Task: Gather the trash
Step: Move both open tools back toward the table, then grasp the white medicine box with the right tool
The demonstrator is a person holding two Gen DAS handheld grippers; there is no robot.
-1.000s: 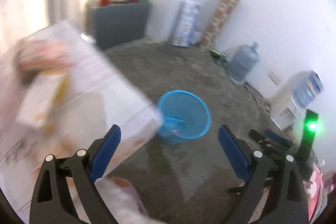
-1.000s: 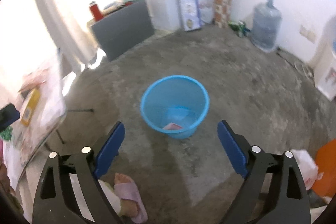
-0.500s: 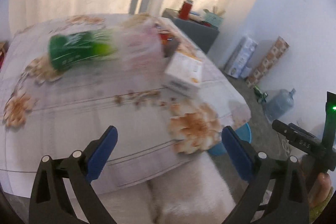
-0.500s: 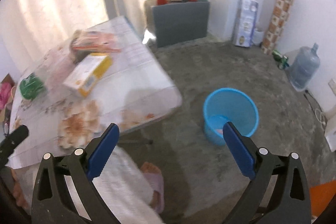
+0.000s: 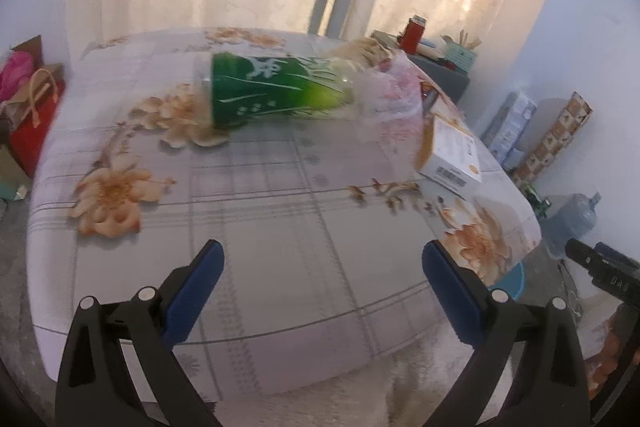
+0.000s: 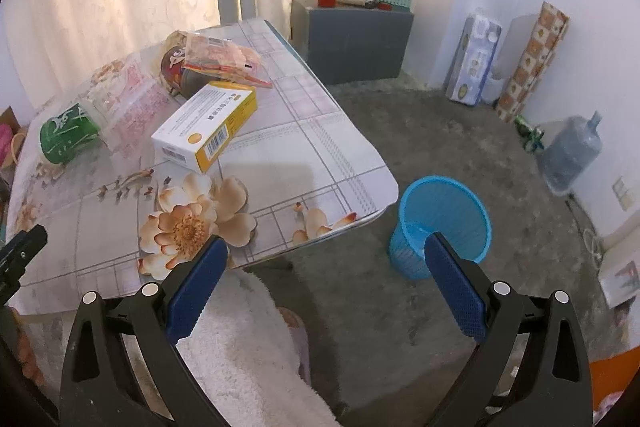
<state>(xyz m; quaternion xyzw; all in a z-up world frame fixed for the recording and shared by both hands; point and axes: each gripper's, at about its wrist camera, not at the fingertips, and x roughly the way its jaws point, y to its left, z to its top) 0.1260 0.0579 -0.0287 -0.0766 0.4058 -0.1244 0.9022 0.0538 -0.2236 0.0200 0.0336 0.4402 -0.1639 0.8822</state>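
Jaws on both grippers stood released and empty; the left gripper [image 5: 322,291] should square up to the green cup [image 5: 276,91] lying on the bench [image 5: 280,227] first.

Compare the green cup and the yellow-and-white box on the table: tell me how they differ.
The green cup is round, with white markings on green; the yellow-and-white box is a flat-sided carton with a barcode. The cup lies on its side near the table's far left part; the box lies flat nearer the middle. A clear plastic wrapper lies against the cup; the box's far end lies by the snack packets. Neither is in a gripper.
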